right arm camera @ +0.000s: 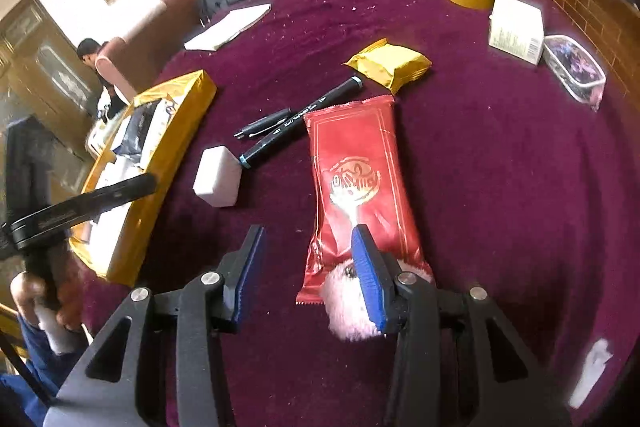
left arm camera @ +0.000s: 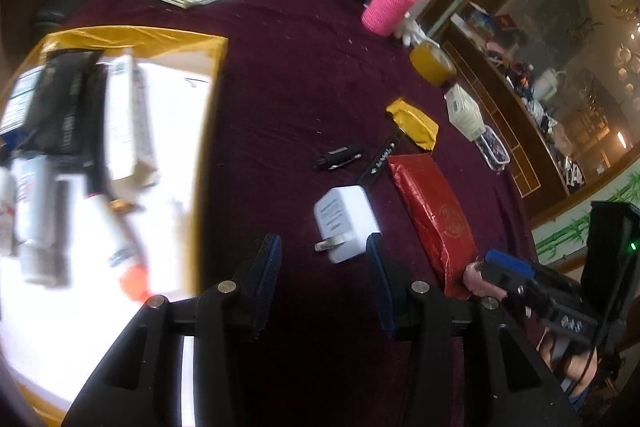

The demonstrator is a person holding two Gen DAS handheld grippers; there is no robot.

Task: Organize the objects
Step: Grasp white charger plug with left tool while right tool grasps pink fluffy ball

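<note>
I have both grippers over the near part of the table [right arm camera: 500, 155], both spread and holding nothing. The left gripper [left arm camera: 324, 251] points at the white charger [left arm camera: 346, 223], which lies just ahead between the lines of its jaws, prongs toward me. The right gripper [right arm camera: 308, 259] hangs over the near end of the red packet [right arm camera: 360, 179]; its right pad sits above the packet and a pink fluffy thing [right arm camera: 344, 303] lying at that end, and I cannot tell whether the pad touches either.

The packet's long axis runs away from me, roughly in line with the right gripper's fingers, so I judge the jaws would have to straddle it across its width. The right hand is clearly nearer to it; the left is nearer to the charger.

The gold-rimmed box [left arm camera: 208, 131], already holding several items, stands at the table's left side, just left of the left gripper. Marker [right arm camera: 300, 123], pen [right arm camera: 262, 127] and yellow pouch [right arm camera: 390, 65] lie farther out, still loose.
</note>
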